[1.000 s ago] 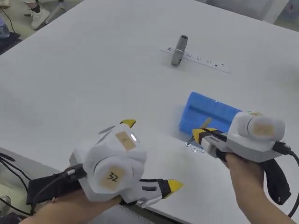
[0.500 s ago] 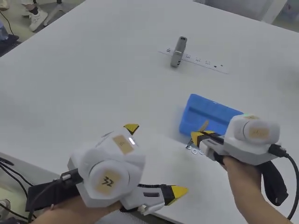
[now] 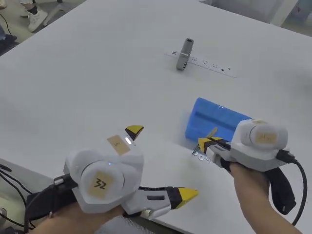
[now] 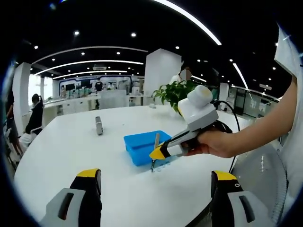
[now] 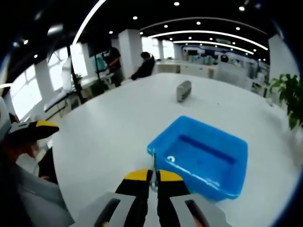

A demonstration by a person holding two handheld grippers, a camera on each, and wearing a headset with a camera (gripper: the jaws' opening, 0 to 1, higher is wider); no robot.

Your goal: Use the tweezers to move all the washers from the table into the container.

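Open-plan office: curved ceiling light strips (image 4: 94,62), white column (image 4: 161,71), big white desk (image 4: 57,151), potted plant (image 4: 173,94) far beyond fingers (image 4: 87,191).

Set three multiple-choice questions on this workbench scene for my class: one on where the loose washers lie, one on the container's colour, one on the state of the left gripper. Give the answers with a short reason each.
1. Where do the loose washers lie?
A. On the table, close beside the container
B. At the table's far edge
C. Stacked on a grey box

2. What colour is the container?
A. Red
B. Blue
C. Green

3. What state is the left gripper in?
A. Open, holding nothing
B. Shut on a washer
C. Shut on the container's rim

Answers:
1 A: the head view shows the washers on the white table, just off the container's near side.
2 B: its walls and floor are blue in all three views.
3 A: its yellow-tipped jaws stand wide apart with nothing between them.
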